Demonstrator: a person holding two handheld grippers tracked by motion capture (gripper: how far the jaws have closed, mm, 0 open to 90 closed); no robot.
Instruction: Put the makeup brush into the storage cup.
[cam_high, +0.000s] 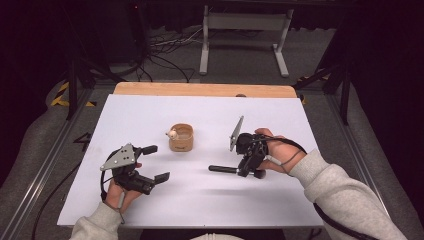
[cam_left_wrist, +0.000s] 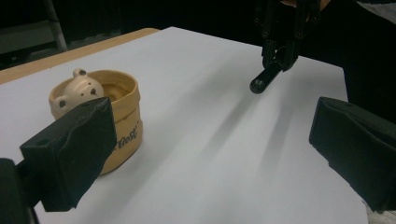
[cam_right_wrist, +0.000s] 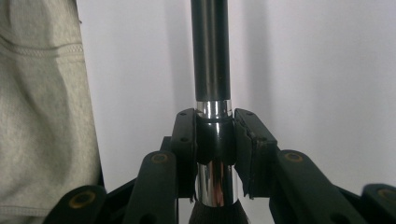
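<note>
A white counter (cam_high: 200, 200) carried a small tan cup (cam_high: 181, 138) near its middle, upright, with a little bear figure (cam_high: 172, 134) peeking over its left rim. In the left gripper view the cup (cam_left_wrist: 119, 119) sat just beyond the left jaw, dark lettering on its side too blurred to read, the bear's head (cam_left_wrist: 77, 91) resting inside against the rim.

The left claw (cam_high: 152, 162) hovered at the near left of the counter, held in the person's left hand (cam_high: 120, 192), its two black jaws spread wide apart with nothing between them.

The right claw (cam_high: 245, 167) sat to the right of the cup, well apart from it, held in the right hand (cam_high: 272, 150), a grey sleeve (cam_high: 345, 195) behind it. Its jaws were clamped on a slim rod-shaped tool (cam_high: 225, 169) lying sideways and pointing left, low over the counter. In the right gripper view the tool (cam_right_wrist: 211, 56) showed a black shaft and a shiny chrome band pinched between the jaw pads (cam_right_wrist: 184, 140). What kind of tool it was could not be told.
</note>
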